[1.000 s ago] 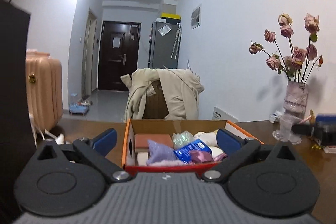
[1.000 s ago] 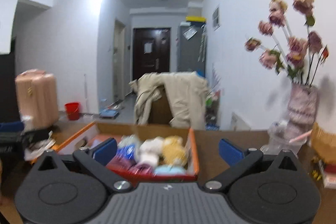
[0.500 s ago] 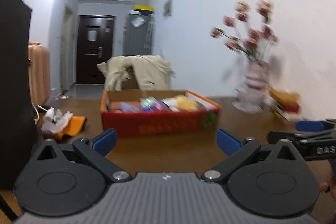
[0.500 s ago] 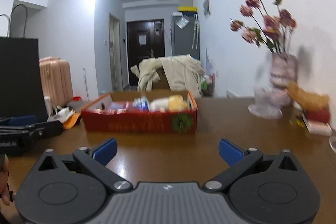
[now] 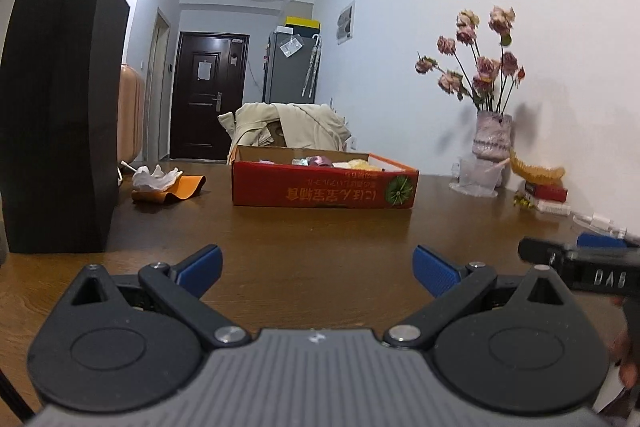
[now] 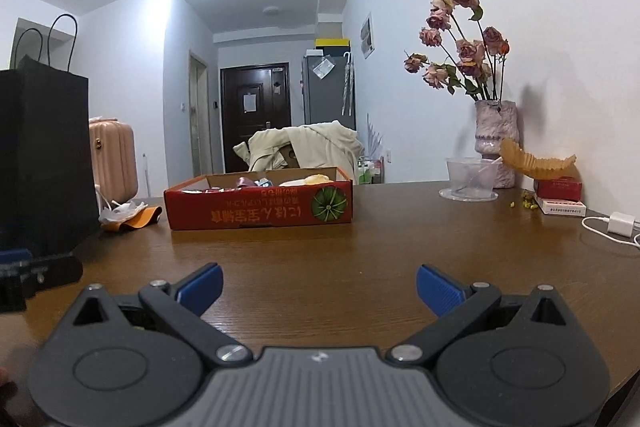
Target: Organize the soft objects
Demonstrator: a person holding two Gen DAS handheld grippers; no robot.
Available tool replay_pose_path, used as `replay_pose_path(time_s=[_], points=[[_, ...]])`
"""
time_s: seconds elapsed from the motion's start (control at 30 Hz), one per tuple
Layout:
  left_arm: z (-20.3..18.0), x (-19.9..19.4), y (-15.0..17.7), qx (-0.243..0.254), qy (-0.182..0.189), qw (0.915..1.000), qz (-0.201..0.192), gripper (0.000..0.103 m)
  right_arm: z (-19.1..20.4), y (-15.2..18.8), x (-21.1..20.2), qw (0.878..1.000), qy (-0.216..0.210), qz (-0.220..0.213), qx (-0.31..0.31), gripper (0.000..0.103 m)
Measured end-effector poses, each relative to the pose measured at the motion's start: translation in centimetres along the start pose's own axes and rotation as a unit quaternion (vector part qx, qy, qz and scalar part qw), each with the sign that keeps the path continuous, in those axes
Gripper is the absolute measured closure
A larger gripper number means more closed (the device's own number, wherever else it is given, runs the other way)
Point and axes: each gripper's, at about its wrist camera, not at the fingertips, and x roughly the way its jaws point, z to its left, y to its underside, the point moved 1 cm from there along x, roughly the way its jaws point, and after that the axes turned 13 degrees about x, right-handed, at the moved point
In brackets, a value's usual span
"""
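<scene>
Right now I have both grippers low over the brown surface [image 5: 320, 247], near its front edge, side by side and level. My left gripper [image 5: 318, 265] has its blue fingers [image 5: 200, 265] spread wide with nothing between them; my right gripper [image 6: 319, 283] is the same, fingers [image 6: 438, 289] apart and holding nothing. In the left view I can see the right gripper's black tip poking in from the right edge, and in the right view the left one's tip shows at the left edge.

The red box [image 5: 324, 185] sits well ahead of both grippers, toward the middle of the surface, its long printed side facing me. The soft objects [image 5: 320, 161] lie inside it; from this low angle I only catch their tops over the rim, pink, white and yellow, too small to name.

A tall black bag [image 5: 56, 107] stands upright at the left, with a crumpled white and orange cloth [image 5: 166, 183] lying between it and the box. At the right, by the wall, a vase [image 6: 495, 135] of dried roses stands behind a clear cup [image 6: 472, 177], with a white charger [image 6: 622, 225] nearer me.
</scene>
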Motion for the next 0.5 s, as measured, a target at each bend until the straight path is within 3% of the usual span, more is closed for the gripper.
replay_pose_path(time_s=[0.5], points=[[-0.02,0.15,-0.05,0.011,-0.007,0.9999,-0.004,0.0,0.48,0.58,0.32,1.0,-0.005,0.009,-0.001,0.0]])
